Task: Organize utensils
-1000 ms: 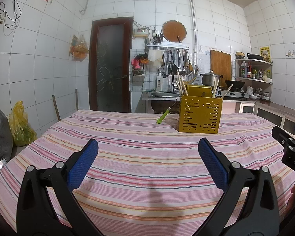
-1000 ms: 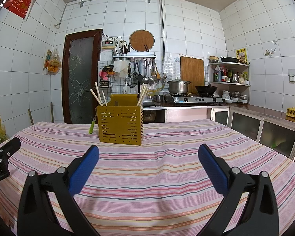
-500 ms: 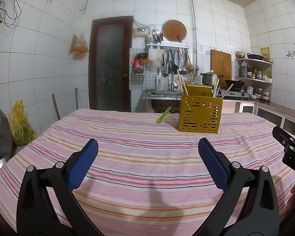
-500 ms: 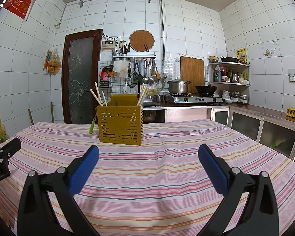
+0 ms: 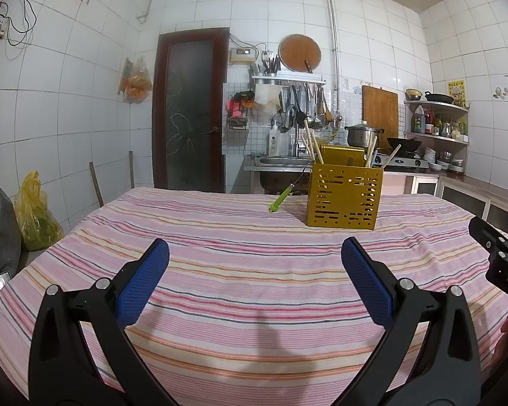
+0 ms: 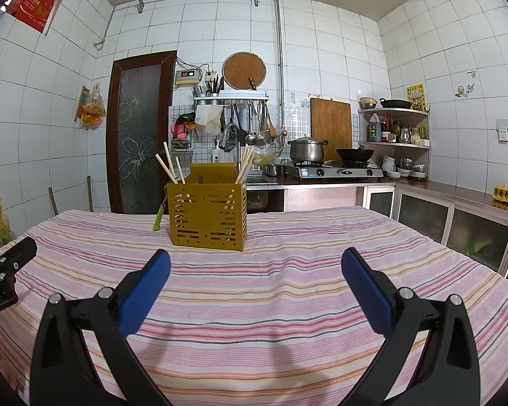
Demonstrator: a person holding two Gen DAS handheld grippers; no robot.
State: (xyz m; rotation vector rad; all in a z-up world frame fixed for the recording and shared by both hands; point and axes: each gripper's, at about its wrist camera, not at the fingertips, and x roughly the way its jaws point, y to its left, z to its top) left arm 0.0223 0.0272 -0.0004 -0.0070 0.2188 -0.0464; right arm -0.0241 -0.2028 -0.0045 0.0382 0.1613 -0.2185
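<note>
The yellow utensil holder (image 5: 343,199) hides the lower ends of the chopsticks (image 5: 311,143) standing in it, and how its inside is divided cannot be told. The green-handled tool (image 6: 158,217) is partly covered by the holder at centre left of the right wrist view; its working end is too small to make out. The right gripper (image 5: 501,253) is cut off by the right edge of the left wrist view, the left gripper (image 6: 1,270) by the left edge of the other. The near tabletop (image 6: 254,304) edge lies below both frames
</note>
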